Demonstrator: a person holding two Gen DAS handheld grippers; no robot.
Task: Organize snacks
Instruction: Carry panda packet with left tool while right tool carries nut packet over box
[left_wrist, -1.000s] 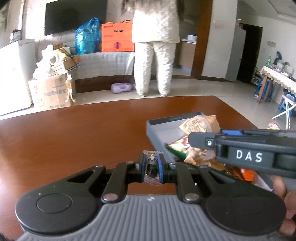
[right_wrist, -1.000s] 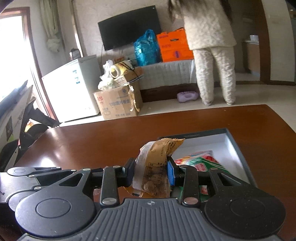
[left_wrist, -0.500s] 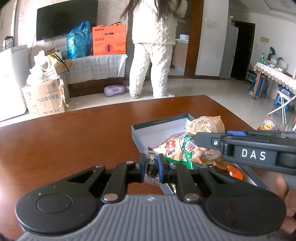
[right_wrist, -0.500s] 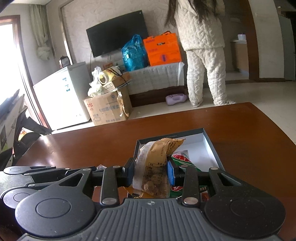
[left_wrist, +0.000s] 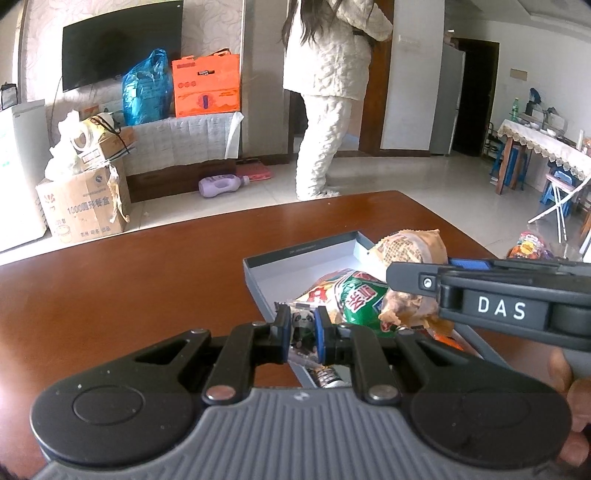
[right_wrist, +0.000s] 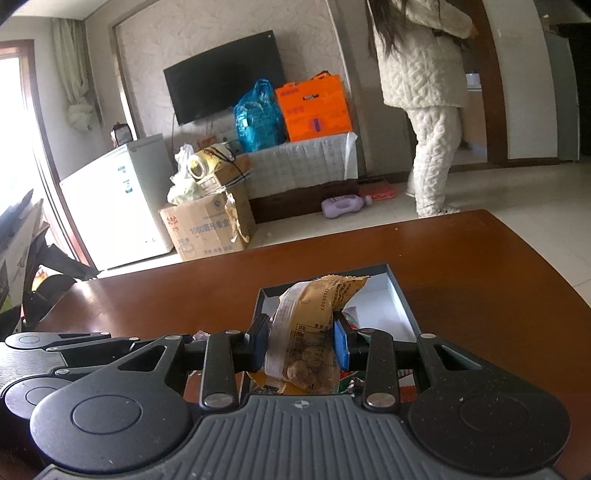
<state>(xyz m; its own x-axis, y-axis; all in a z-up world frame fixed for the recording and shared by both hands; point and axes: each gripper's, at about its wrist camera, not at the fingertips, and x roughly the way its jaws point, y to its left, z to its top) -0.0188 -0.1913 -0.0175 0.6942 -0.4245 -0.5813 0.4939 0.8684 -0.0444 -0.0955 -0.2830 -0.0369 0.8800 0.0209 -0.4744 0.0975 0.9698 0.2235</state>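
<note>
My left gripper (left_wrist: 302, 328) is shut on a small clear packet with a panda print (left_wrist: 301, 325), held over the near left edge of a grey open box (left_wrist: 295, 258) on the brown table. My right gripper (right_wrist: 300, 339) is shut on a tan snack packet (right_wrist: 314, 314), held above the same box (right_wrist: 402, 295). In the left wrist view the right gripper (left_wrist: 498, 295) crosses from the right with that tan packet (left_wrist: 410, 251). A green and red snack bag (left_wrist: 354, 295) lies in the box.
The brown table (left_wrist: 129, 280) spreads left of and beyond the box. A person in white clothes (left_wrist: 328, 92) stands beyond the table's far edge. Cardboard boxes (left_wrist: 81, 210) and a white fridge (right_wrist: 118, 199) stand on the floor at the left.
Both grippers have pulled back and risen, so the box appears farther ahead and more of it shows. Both still hold their packets. The person behind has stepped to the right.
</note>
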